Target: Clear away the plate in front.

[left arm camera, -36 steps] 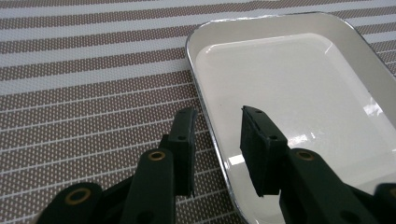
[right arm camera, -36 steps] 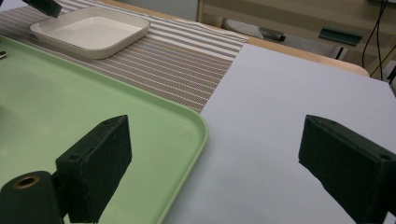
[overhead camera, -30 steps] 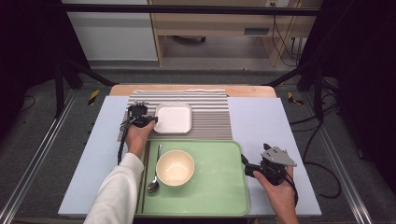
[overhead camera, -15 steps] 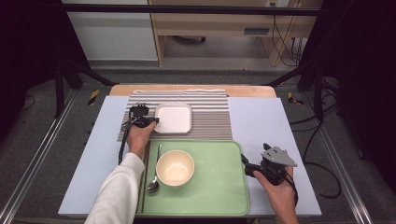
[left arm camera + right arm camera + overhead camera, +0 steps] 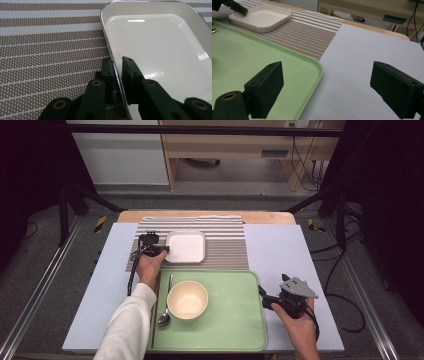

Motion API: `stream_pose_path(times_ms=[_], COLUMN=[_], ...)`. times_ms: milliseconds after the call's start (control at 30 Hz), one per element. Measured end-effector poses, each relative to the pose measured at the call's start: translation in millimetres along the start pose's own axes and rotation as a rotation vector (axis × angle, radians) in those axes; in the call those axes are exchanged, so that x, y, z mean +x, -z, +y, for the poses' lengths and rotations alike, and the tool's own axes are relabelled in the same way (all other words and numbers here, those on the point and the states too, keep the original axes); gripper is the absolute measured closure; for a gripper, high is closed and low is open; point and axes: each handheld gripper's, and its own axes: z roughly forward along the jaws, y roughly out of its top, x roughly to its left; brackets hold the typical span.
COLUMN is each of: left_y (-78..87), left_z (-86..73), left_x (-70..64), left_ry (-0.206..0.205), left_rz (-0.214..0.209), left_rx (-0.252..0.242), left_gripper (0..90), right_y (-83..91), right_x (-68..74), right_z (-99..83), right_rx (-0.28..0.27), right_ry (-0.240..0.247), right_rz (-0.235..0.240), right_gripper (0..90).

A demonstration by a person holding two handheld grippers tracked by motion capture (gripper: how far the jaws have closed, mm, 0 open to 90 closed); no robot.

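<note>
Left gripper view has the left gripper (image 5: 117, 67) pinched down on the rim of the white square dish (image 5: 160, 50), which sits on the striped mat (image 5: 225, 251) upper-centre in the high view. Right gripper (image 5: 325, 93) is spread wide open, holding nothing, by the green tray (image 5: 242, 62).
</note>
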Motion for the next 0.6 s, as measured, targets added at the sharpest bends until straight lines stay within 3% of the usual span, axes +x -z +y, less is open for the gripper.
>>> stream_pose_path(times_ms=[167, 267, 400, 533, 600], left_y=[0.2, 0.7, 7.0, 14.0, 17.5], left_z=[0.9, 1.4, 3.9, 6.3, 7.3], left_x=[-2.8, -2.2, 0.8, -2.6, -3.9], left_ry=[0.012, 0.049, 0.1, 0.07, 0.076], left_rz=[0.023, 0.023, -0.01, 0.001, -0.011], left_rx=[0.007, 0.004, -0.031, -0.057, -0.072], left_gripper=[82.8, 83.9, 88.3, 88.8, 88.9], right_y=[0.5, 0.6, 0.9, 0.3, 0.2], right_x=[-0.4, -0.5, -0.7, -0.8, -0.3], right_z=[-0.1, -0.1, -0.1, -0.1, 0.0], right_rx=[-0.001, 0.0, -0.002, -0.001, -0.001], right_ry=[-0.004, -0.004, -0.007, -0.004, -0.002], right_rz=[-0.001, 0.0, 0.002, 0.0, 0.001], right_gripper=[12.1, 12.3, 12.4, 12.4, 12.4])
